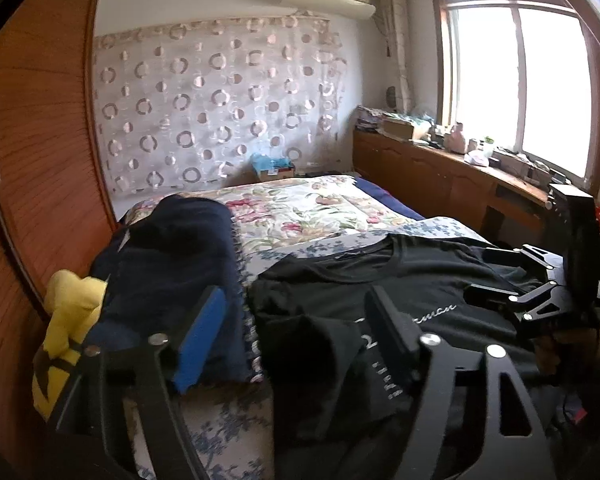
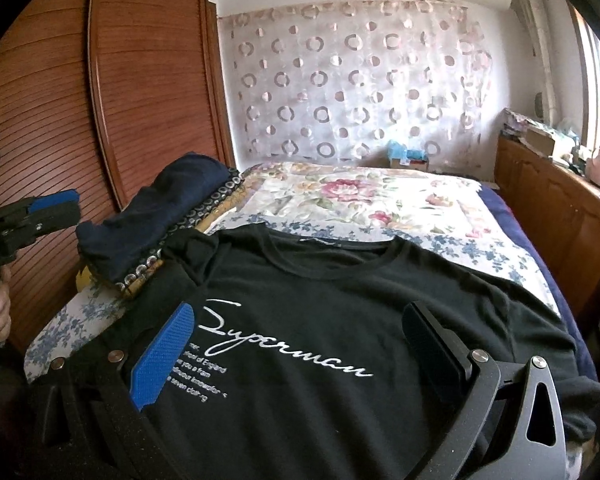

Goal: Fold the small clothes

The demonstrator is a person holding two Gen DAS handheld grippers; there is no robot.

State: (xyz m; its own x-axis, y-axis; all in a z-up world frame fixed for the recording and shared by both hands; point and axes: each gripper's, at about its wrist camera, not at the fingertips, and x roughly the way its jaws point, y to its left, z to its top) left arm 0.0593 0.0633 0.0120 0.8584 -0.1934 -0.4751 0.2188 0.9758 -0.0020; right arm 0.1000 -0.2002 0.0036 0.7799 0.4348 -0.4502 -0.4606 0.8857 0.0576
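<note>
Shirt [image 2: 320, 340] lies flat on the bed [image 2: 364, 196], chest up, ready for folding. Both claws, left [image 1: 296, 332] and right [image 2: 300, 352], hover released, grasping nothing.

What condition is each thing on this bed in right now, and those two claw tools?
Black T-shirt: spread flat, print up, unfolded.
Navy garment: bunched up beside it.
Left gripper: open, empty.
Right gripper: open over the shirt's print.
</note>
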